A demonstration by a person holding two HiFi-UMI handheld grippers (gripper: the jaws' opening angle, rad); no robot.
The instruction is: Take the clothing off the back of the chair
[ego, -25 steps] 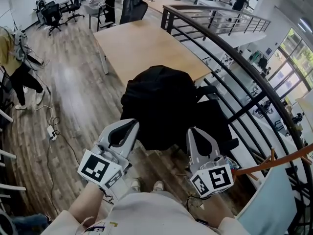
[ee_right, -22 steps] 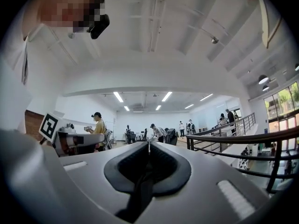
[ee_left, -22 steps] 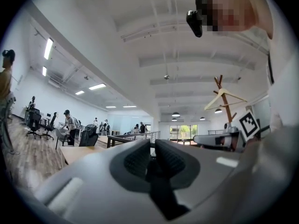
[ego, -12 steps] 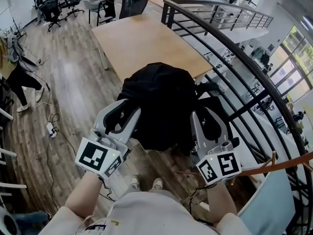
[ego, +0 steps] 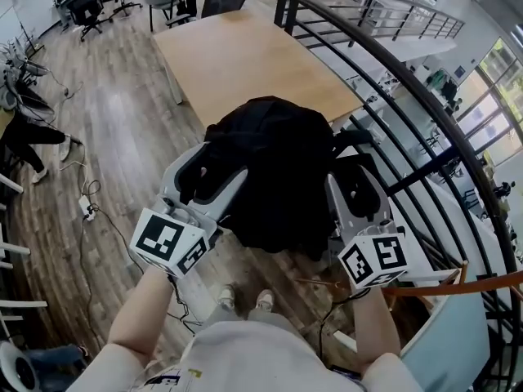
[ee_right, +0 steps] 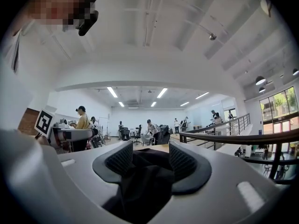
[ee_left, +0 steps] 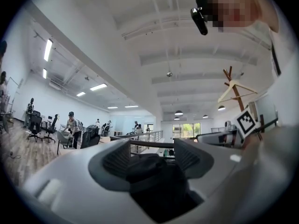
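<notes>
here, the clothing (ego: 274, 166), a soft, matte black garment, is slumping in a rounded, crumpled mound over the back of the chair (ego: 353, 140), near a pale wooden table (ego: 245, 64) and a curved black metal railing (ego: 409, 96). the left gripper (ego: 208, 176), smooth grey plastic with dark ribbed pads (ee_left: 117, 158), is reaching in at the garment's left edge. its jaws have just been opening and are standing apart, with a fold of black cloth lying between them, not pinched. the right gripper (ego: 357, 188) is sitting at the right edge, its jaws likewise just opened and apart, dark fabric bunching between them. each gripper is carrying a cube (ego: 167, 243) printed with square black-and-white markers. the floor (ego: 106, 137) is showing grey-brown wood planks.
</notes>
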